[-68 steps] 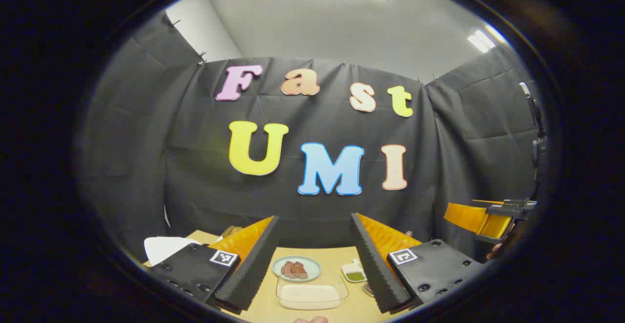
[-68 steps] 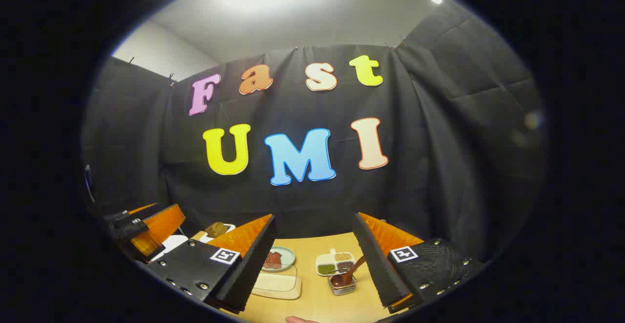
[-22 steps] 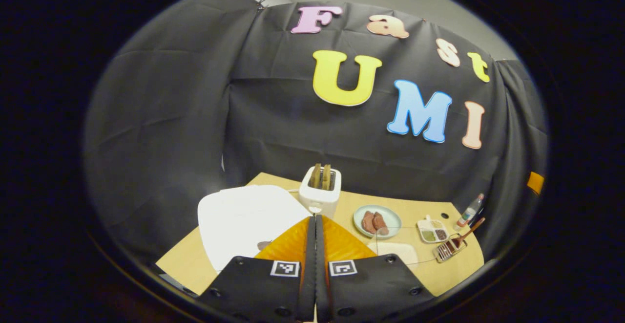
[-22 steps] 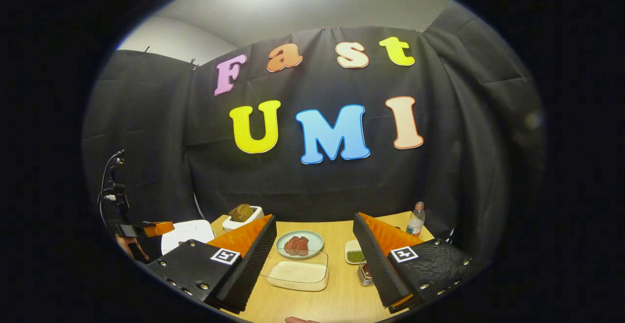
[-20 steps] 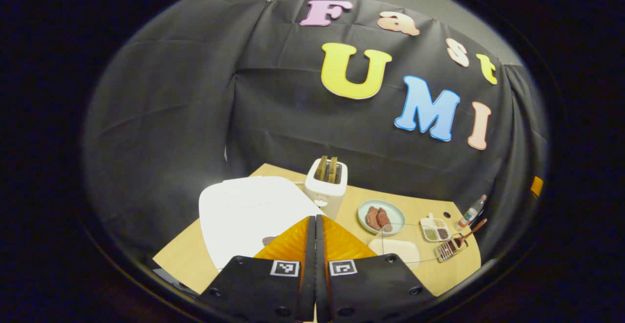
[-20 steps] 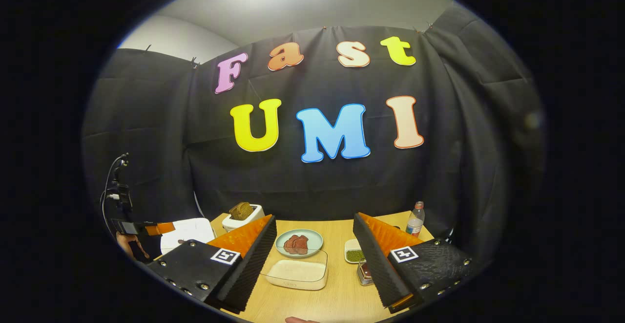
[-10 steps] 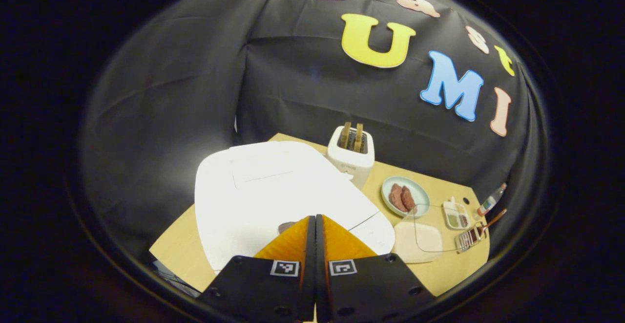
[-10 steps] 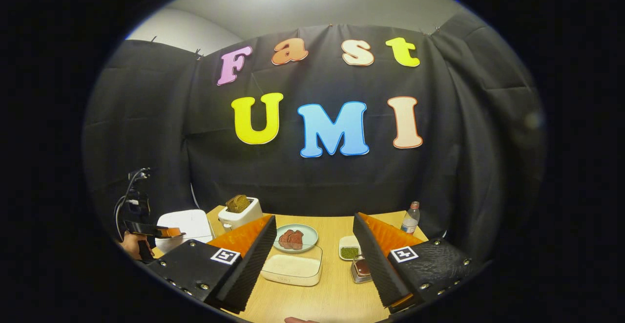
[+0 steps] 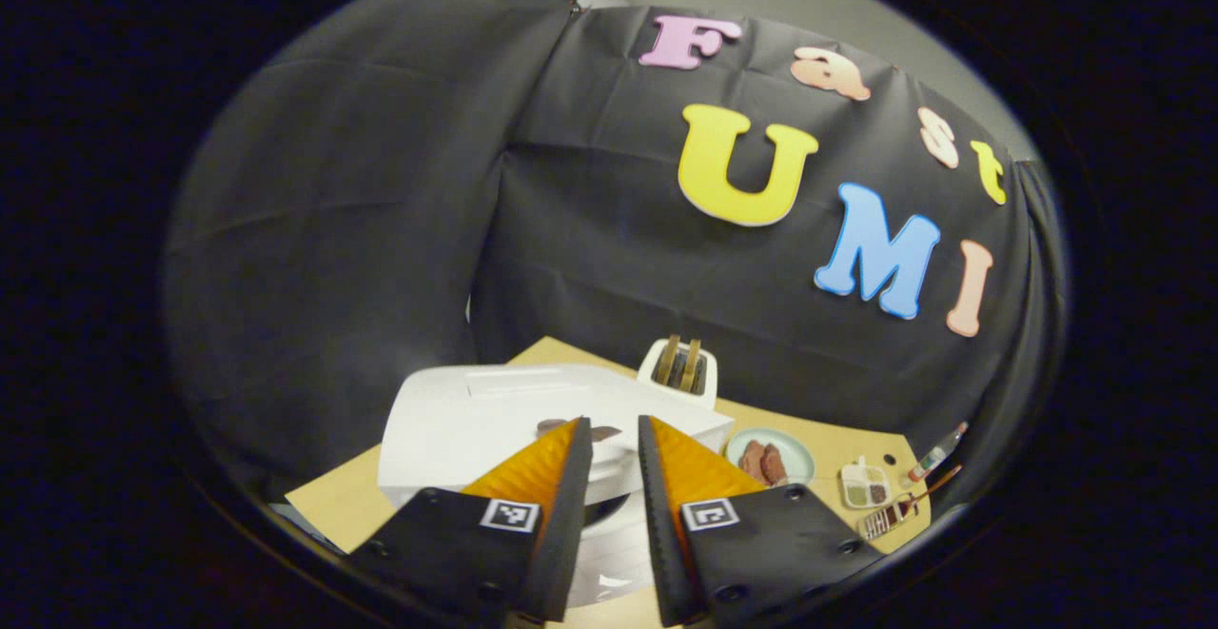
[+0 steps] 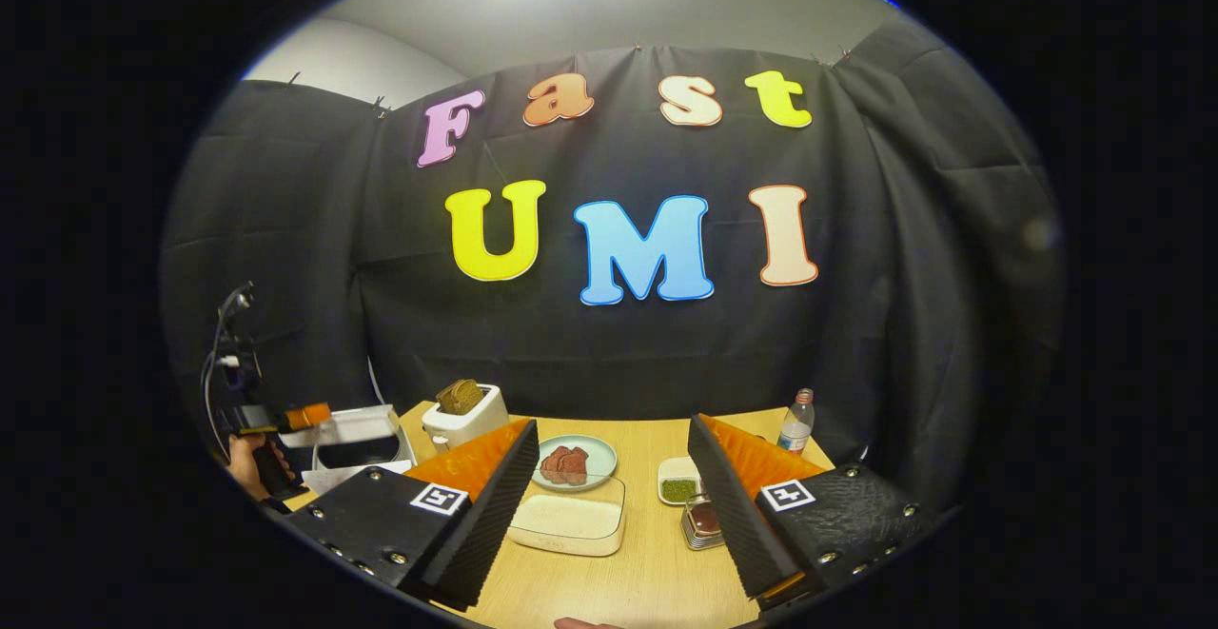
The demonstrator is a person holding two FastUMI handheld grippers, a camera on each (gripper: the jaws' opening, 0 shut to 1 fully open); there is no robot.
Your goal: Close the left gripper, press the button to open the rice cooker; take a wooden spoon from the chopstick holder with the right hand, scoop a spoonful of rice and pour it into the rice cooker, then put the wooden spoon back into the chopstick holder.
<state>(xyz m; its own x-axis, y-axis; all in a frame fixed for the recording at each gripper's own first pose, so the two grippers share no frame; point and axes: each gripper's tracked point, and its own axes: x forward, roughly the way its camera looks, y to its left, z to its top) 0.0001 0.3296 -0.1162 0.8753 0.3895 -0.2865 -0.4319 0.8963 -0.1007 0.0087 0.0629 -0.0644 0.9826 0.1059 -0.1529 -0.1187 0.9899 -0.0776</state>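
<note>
The white rice cooker sits right in front of my left gripper, its lid lifted off the body with a dark gap beneath. The left fingers stand slightly apart, holding nothing, tips at the lid's brown button. In the right gripper view the rice cooker is at the far left with the lid raised. My right gripper hangs wide open and empty above the clear rice container. The chopstick holder is half hidden behind its right finger. The wooden spoon leans in the holder.
On the wooden table stand a white toaster with bread, a plate of meat, a small dish of beans and a bottle. A hand holds the left gripper by the cooker.
The left gripper went from open to shut, dropped onto the cooker's button, then pulled back; its fingers have parted slightly. The cooker's lid has sprung up. The right gripper barely moved.
</note>
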